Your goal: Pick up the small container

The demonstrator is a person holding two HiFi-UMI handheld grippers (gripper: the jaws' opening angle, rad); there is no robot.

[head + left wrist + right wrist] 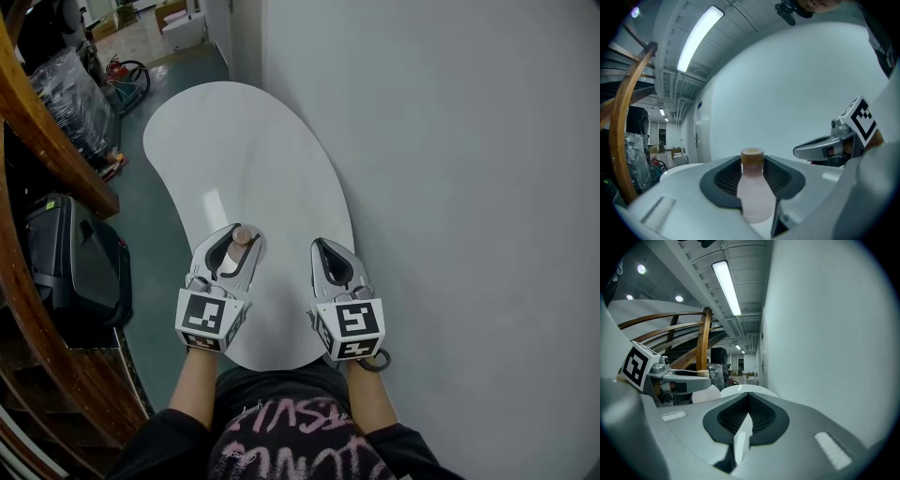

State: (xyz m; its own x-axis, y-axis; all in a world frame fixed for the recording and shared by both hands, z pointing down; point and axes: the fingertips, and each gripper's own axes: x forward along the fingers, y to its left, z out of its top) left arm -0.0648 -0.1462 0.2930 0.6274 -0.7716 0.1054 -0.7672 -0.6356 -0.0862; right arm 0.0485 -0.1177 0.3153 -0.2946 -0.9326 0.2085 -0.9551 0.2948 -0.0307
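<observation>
The small container [242, 235] is a pale pink bottle [754, 192] with a brown cap. It stands upright between the jaws of my left gripper [238, 240], which is shut on its body. From the head view I cannot tell whether it rests on the white table [244, 150] or hangs above it. My right gripper [331, 249] hovers beside it over the table's near right part, shut with nothing in it [748, 401]. The left gripper view shows the right gripper [829, 147] to its right. In the right gripper view, the bottle [705, 393] hangs under the left gripper [679, 376].
A grey wall [450, 169] runs along the table's right side. A curved wooden railing [47, 141] and a black case [75, 262] stand on the left beyond the table's edge. Wrapped goods [70, 94] lie on the floor farther back.
</observation>
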